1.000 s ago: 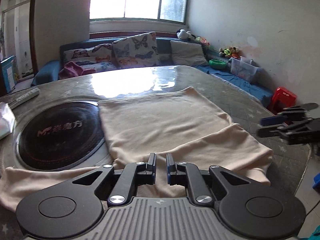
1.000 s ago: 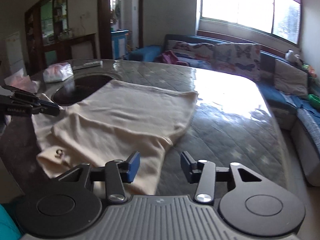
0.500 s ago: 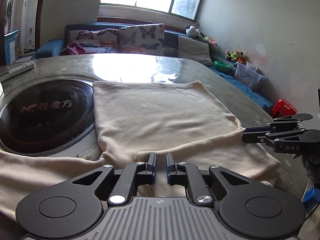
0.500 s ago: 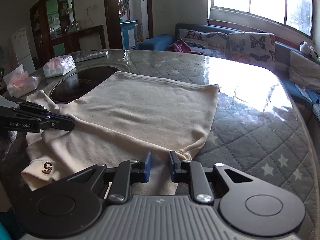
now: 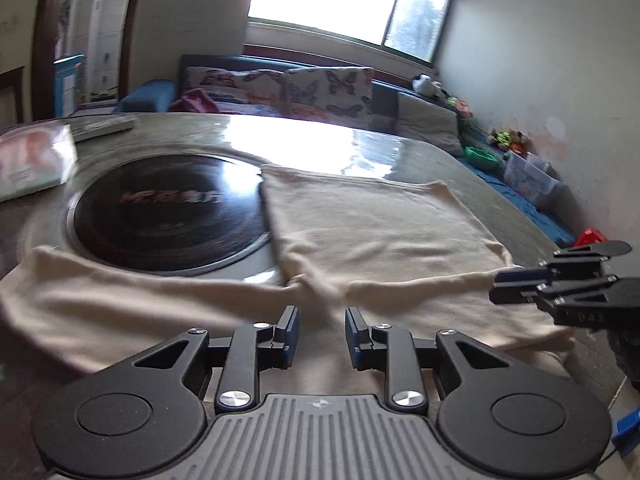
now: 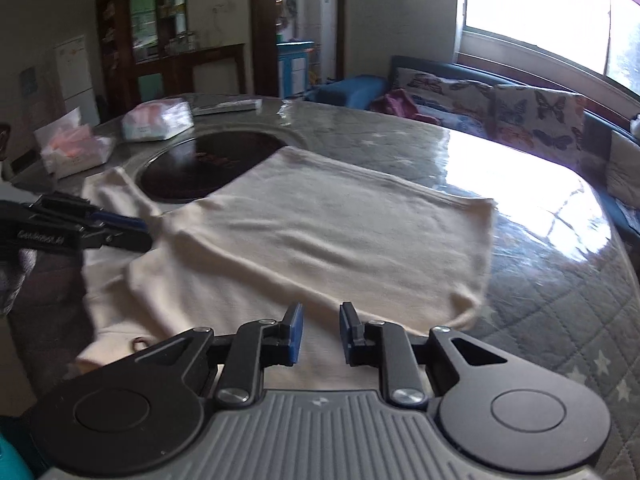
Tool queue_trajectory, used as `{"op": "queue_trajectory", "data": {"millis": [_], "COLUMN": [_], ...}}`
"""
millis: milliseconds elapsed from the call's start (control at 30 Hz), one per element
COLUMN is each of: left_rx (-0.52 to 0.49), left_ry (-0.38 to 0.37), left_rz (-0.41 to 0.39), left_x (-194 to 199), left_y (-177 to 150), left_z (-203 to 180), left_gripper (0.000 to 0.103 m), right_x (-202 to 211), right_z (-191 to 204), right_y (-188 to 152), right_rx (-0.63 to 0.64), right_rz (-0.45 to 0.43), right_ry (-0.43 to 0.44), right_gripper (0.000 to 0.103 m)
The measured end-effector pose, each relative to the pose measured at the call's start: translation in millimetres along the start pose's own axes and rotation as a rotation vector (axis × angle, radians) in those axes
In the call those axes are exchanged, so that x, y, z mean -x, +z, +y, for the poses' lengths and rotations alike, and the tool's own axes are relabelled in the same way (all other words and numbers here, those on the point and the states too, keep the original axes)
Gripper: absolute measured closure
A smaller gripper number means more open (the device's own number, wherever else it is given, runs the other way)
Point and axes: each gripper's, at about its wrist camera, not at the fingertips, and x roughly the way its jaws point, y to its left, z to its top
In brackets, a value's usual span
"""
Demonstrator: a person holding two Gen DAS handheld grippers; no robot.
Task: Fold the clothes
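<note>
A cream shirt point(image 5: 380, 232) lies flat on the quilted table point(image 6: 560, 280), its body spread toward the far side. One sleeve point(image 5: 120, 292) runs out to the left across the near edge. My left gripper point(image 5: 322, 336) hovers over the shirt's near part, open, with cloth showing below the gap. My right gripper point(image 6: 320, 334) is over the shirt's point(image 6: 320, 232) near right part, fingers a little apart and nothing clamped. Each gripper shows in the other's view: the right one point(image 5: 516, 286) at the right edge, the left one point(image 6: 120, 232) at the left.
A black round hob point(image 5: 168, 216) is set into the table left of the shirt. Tissue packs point(image 6: 158, 120) and a flat remote point(image 5: 104, 126) lie at the far left. A sofa with butterfly cushions point(image 5: 320, 88) stands behind. A red stool point(image 5: 592, 236) sits on the floor at right.
My left gripper was shut and has opened. The right gripper closed in from wide open half a second ago and now stands a little wider. Both views have swung leftward.
</note>
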Motion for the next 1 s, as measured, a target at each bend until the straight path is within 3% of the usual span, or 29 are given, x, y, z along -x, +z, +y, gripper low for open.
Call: {"op": "queue_trajectory", "data": {"millis": [100,333,633,900,1000], "left_rx": [0.041,0.134,0.304,0.364,0.370], "left_ry": [0.053,0.189,0.430,0.476,0.479], "left_rz": [-0.014,-0.066,-0.107,-0.108,-0.107], "left_x": [12,37,50,39,34], "left_y": [-5,-11,-11,-3,1], "left_z": [16,55,111,139,142], "left_gripper": [0.058,0.047,0.046,0.049,0.064], "right_x": [-9,-20,-25,-18,-11], "right_z": [23,63,82,81,75], "right_y": [2,10,20,21,20], "right_rx": [0.052,0.160,0.207,0.190,0.166], "right_rz": [0.022,0.035,0.034,0.015,0.004], "right_ry": [0.067,0.132,0.166,0.156,0.140], "right_gripper": [0.084,0.083,0.083,0.082,0.082]}}
